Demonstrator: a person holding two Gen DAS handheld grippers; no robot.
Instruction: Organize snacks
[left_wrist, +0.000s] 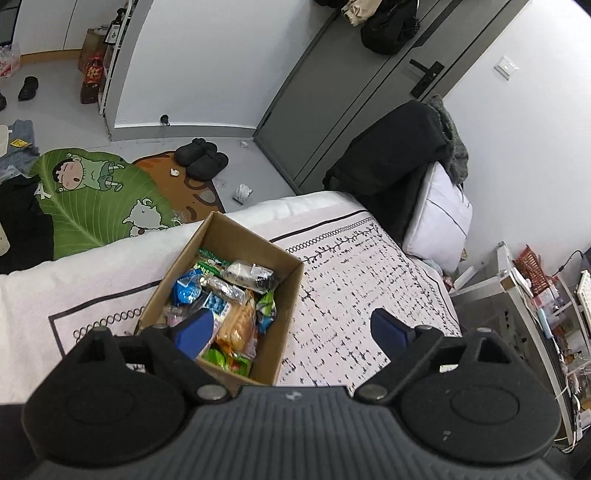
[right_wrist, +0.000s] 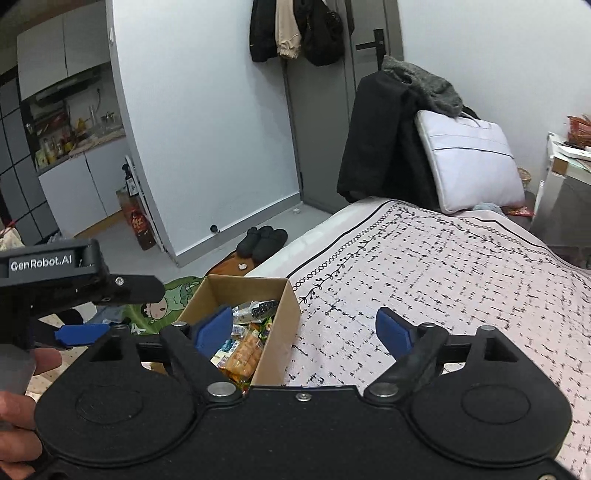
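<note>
On the bed (left_wrist: 351, 266), the cardboard box (left_wrist: 284, 317) of snacks (left_wrist: 236, 321) sits near the foot-side edge, its long axis running away from both tongs. The left gripper (left_wrist: 291, 328) hangs nearer, above it; the right gripper (right_wrist: 304, 328) is offset to the box's right. Both gape empty.

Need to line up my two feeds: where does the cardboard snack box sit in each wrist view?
Left wrist: cardboard box is left of centre on the bedspread, partly behind the left claw.
Right wrist: cardboard box is lower centre-left, behind the right claw.
Shared landmark: black slippers on the floor beyond the bed.
</note>
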